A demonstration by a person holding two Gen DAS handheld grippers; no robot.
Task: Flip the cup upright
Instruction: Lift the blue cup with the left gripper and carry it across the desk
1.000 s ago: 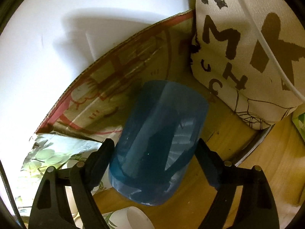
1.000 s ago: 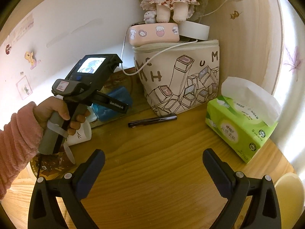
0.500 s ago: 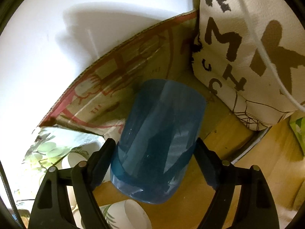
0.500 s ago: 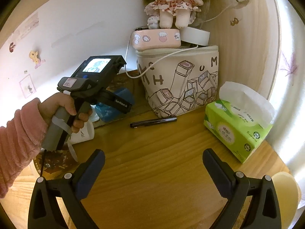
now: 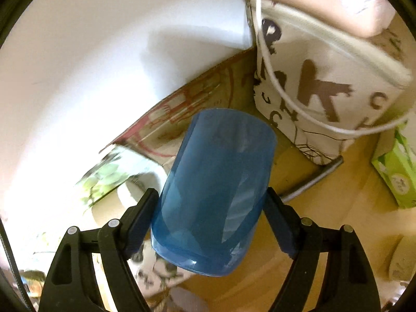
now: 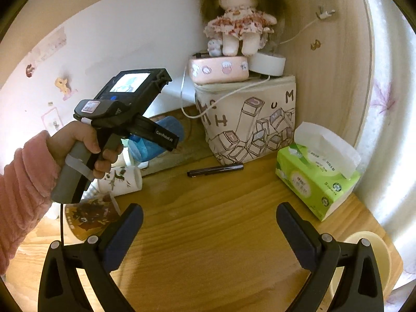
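A translucent blue cup [image 5: 215,189] is held in my left gripper [image 5: 212,208], whose jaws press on its two sides near the end closest to the camera. The cup is lifted off the wooden desk and points away and up from the camera. In the right wrist view the same cup [image 6: 158,140] shows behind the left gripper's black body [image 6: 124,114], held by a hand in a pink sleeve above the desk. My right gripper [image 6: 209,234] is open and empty over the bare wooden desk [image 6: 208,208].
A printed canvas bag [image 6: 247,122] with a pink case, a doll [image 6: 236,26] and a white cable stands at the back. A black pen [image 6: 215,170], a green tissue pack [image 6: 314,179], white printed cups [image 6: 122,182] and a cardboard sheet [image 5: 197,104] surround the spot.
My left gripper has lifted the blue cup higher off the desk and tilted it upward. The right gripper has stayed open and about still.
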